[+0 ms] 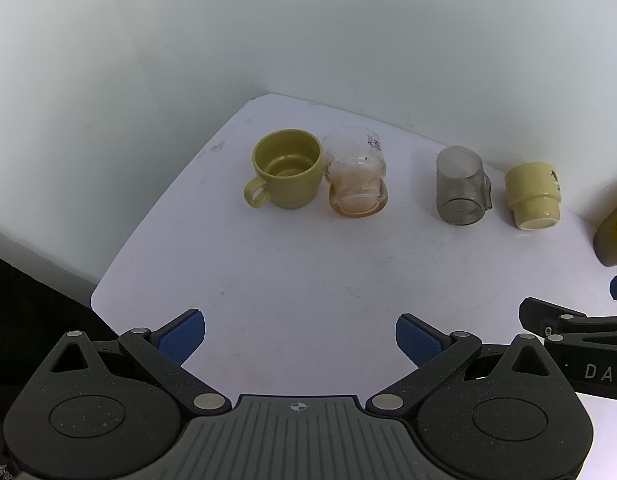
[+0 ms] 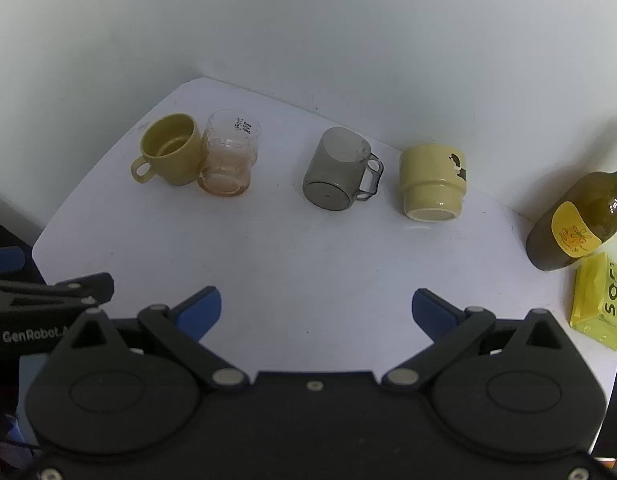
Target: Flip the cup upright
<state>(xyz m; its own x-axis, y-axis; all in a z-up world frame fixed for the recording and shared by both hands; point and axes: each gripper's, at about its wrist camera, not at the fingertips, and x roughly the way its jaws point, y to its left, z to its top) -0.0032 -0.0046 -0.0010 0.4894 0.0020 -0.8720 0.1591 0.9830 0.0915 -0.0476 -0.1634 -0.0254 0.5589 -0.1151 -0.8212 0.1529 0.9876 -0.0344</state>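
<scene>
Several cups stand in a row at the back of the white table [image 1: 308, 272]. An olive mug [image 1: 286, 168] [image 2: 170, 150] stands upright at the left, touching a clear pinkish glass [image 1: 356, 176] [image 2: 228, 156] that is also upright. A grey translucent mug [image 1: 460, 186] [image 2: 338, 170] and a pale yellow mug [image 1: 532, 196] [image 2: 432, 178] stand upside down, bases up. My left gripper [image 1: 300, 340] and right gripper [image 2: 316, 312] are both open and empty, well in front of the cups.
A dark olive bottle [image 2: 576, 224] with a yellow label stands at the right, with a yellow packet [image 2: 600, 300] in front of it. White walls close the back and left. The table's rounded left edge [image 2: 40, 240] drops off to dark floor.
</scene>
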